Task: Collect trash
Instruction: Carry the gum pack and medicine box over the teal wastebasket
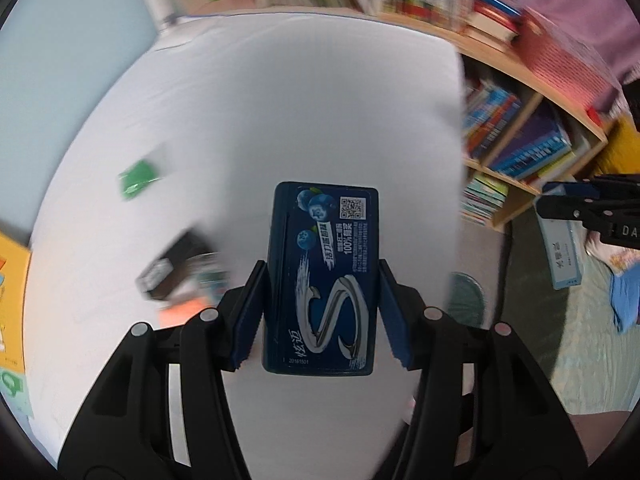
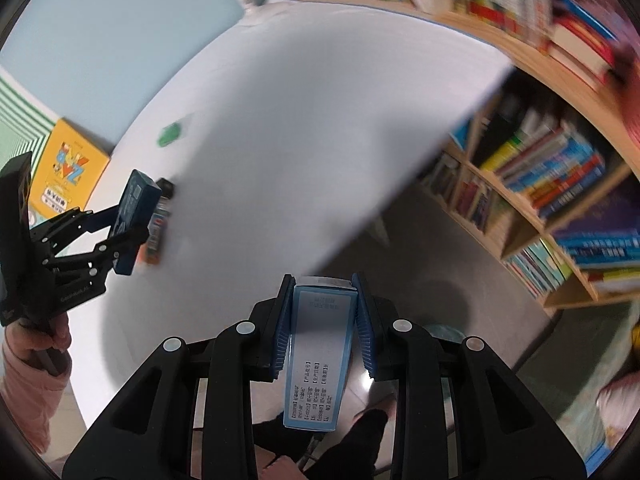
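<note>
My left gripper (image 1: pixel 322 280) is shut on a dark blue gum box (image 1: pixel 322 276) printed with blueberries and a silver S, held above the white table (image 1: pixel 300 100). From the right wrist view the same left gripper (image 2: pixel 124 220) and dark blue gum box (image 2: pixel 134 208) show at the left, over the table's edge. My right gripper (image 2: pixel 322 296) is shut on a light blue carton (image 2: pixel 320 352) with printed text, held over the floor past the table edge. The right gripper (image 1: pixel 560 204) and light blue carton (image 1: pixel 564 248) also appear at the right of the left wrist view.
On the table lie a green wrapper (image 1: pixel 138 180), a black box (image 1: pixel 176 266) and an orange item (image 1: pixel 180 312). A yellow book (image 2: pixel 68 168) sits at the table's left end. Wooden bookshelves (image 2: pixel 552 200) full of books stand beyond the table. A round teal bin (image 1: pixel 466 300) stands on the floor.
</note>
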### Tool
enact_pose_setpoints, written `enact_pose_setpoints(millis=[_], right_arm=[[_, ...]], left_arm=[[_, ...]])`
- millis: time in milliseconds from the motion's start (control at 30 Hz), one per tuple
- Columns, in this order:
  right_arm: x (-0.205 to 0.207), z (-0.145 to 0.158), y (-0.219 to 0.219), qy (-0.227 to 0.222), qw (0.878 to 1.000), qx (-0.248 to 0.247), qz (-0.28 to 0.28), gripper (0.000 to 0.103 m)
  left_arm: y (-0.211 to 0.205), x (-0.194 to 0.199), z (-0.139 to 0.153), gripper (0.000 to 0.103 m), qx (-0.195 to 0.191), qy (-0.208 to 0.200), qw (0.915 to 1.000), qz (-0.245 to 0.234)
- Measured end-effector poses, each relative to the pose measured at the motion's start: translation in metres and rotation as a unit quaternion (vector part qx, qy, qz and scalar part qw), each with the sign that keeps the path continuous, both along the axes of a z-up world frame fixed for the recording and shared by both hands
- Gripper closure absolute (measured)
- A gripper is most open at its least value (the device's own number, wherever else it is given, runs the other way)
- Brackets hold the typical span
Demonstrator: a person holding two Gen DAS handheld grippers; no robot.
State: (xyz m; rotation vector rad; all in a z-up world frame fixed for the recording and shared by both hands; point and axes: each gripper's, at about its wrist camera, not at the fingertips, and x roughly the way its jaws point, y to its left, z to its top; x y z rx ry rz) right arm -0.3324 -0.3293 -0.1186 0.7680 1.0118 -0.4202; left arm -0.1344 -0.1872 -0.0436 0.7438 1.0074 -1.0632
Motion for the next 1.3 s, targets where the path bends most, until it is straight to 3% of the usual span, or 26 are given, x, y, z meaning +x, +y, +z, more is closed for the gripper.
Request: enact_pose_setpoints(millis=[567, 933, 1300], right_arm=[[-0.158, -0.051, -0.018, 0.021, 0.993, 0.055, -0.101, 0.073], [-0.2, -0.081, -0.017, 0.022, 0.986, 0.093, -0.136, 0.073], [-0.212, -0.096, -0.013, 0.019, 0.982, 0.115, -0.151, 0.073]], left_arm=[[-0.074, -0.168, -0.035, 0.052, 0.054, 0.031, 0.9885, -0.138], [-0.094, -0.244, -0.071, 0.052, 0.104, 0.049, 0.9707, -0.211], [-0.104, -0.268, -0.089, 0.052, 0.129, 0.057, 0.9612, -0.237]])
